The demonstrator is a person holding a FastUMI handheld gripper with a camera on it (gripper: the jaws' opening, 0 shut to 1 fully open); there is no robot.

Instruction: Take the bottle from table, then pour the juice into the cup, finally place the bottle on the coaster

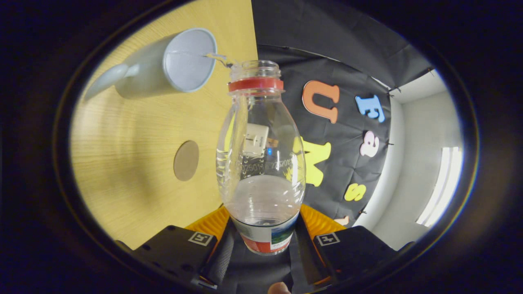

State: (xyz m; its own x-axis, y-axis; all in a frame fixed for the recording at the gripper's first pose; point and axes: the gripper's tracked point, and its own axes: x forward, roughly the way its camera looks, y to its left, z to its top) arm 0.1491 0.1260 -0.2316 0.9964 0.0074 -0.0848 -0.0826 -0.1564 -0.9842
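Between our jaws, which pinch its labelled base from both sides, the bottle [261,155] lies tipped with its open mouth just beside the cup [175,63] rim, a thin stream crossing into it; we should hold the tilt steady, then right it before seeking the coaster [186,160] on the worktop [130,171].

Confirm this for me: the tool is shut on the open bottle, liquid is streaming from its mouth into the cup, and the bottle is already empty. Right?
Not quite. The gripper view shows the bottle is not empty: clear liquid still sits in its lower part. The rest holds: the tool is shut on it, and a thin stream runs from its open mouth into the cup.
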